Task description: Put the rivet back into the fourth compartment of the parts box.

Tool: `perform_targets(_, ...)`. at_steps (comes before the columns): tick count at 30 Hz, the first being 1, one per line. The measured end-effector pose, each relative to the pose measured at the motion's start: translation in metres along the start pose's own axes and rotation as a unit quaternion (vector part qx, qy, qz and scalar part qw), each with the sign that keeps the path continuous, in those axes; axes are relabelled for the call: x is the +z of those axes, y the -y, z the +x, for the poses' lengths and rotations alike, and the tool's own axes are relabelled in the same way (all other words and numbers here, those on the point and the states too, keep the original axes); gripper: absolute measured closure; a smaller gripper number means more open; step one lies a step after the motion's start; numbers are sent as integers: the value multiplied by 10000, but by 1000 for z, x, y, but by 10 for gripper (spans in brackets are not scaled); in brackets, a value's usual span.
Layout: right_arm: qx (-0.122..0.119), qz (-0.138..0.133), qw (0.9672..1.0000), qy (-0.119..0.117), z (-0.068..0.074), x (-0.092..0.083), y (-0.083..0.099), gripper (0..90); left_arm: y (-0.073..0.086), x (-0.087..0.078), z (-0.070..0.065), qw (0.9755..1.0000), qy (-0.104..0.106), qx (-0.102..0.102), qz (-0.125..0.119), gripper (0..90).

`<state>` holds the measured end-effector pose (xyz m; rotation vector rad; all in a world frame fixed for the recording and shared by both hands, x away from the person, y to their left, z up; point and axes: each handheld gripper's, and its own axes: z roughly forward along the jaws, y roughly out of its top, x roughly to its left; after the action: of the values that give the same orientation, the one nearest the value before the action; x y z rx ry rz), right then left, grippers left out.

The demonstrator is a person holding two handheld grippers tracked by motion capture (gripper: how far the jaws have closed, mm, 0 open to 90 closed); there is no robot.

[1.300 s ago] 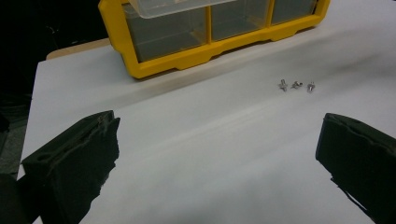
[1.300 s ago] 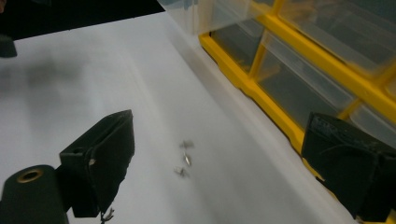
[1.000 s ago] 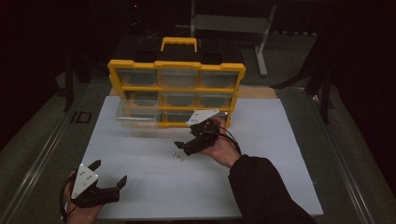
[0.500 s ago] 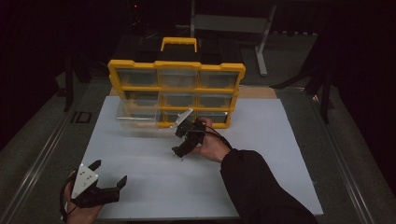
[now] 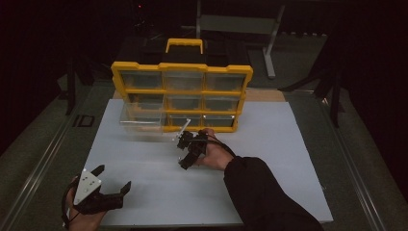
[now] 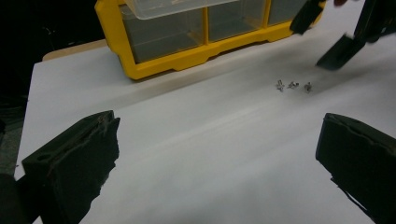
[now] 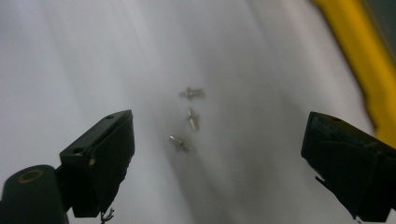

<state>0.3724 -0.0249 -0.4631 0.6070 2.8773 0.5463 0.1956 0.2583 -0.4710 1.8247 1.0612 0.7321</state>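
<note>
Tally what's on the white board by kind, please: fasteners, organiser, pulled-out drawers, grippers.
Small metal screws: 3, lying loose between the open jaws of the right gripper
Yellow organiser: 1
Clear drawer pulled out of it: 1
Grippers: 2, the right gripper and the left gripper, both open
Total: 7

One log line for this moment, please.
right gripper: open, above three screws | left gripper: open, idle near table edge | organizer: clear drawer pulled out
</note>
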Motion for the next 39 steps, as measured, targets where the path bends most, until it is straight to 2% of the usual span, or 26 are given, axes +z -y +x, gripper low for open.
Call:
perform_targets(5, 139, 159, 9997, -96, 0, 15, 2, 108, 0, 0, 0, 10000, 6, 5, -12, 0)
perform_targets(14, 226, 443, 9987, -144, 4, 26, 3, 244, 0, 0, 0, 10000, 7, 18, -17, 0)
perform_targets(15, 164, 478, 9986, -137, 4, 26, 2, 270, 0, 0, 0, 10000, 10, 15, -21, 0)
perform_targets(16, 323, 556, 9978, -190, 7, 26, 2, 311, 0, 0, 0, 10000, 10, 17, -20, 0)
perform_targets(21, 154, 643, 9974, -293, 3, 29, 3, 462, 0, 0, 0, 10000, 12, 17, -21, 0)
perform_targets(23, 276, 642, 9968, -379, 5, 28, 2, 499, 0, 0, 0, 10000, 11, 21, -20, 0)
perform_targets(24, 146, 685, 9970, -330, 5, 28, 2, 518, 0, 0, 0, 10000, 14, 35, -13, 0)
perform_targets(25, 266, 670, 9966, -391, 7, 28, 1, 536, 0, 0, 0, 10000, 17, 36, -10, 0)
perform_targets(26, 190, 722, 9967, -330, 6, 28, 1, 560, 0, 0, -1, 10000, 15, 38, -11, 0)
perform_targets(27, 313, 689, 9964, -380, 7, 28, 0, 585, 0, 0, -1, 10000, 14, 40, -16, 0)
perform_targets(28, 174, 725, 9966, -336, 4, 29, 0, 610, 0, 0, 0, 10000, 18, 38, -13, 0)
perform_targets(30, 312, 772, 9961, -306, 5, 28, -1, 647, 0, 0, 0, 10000, 17, 43, -9, 0)
perform_targets(33, 242, 821, 9960, -272, 4, 27, -1, 715, 0, 0, 0, 10000, 20, 45, -10, 0)
perform_targets(37, 211, 901, 9954, -265, 6, 27, -1, 759, 0, 0, -1, 10000, 18, 48, -8, 0)
perform_targets(39, 151, 919, 9953, -274, 6, 27, -1, 817, 0, 0, -1, 10000, 17, 48, -11, 0)
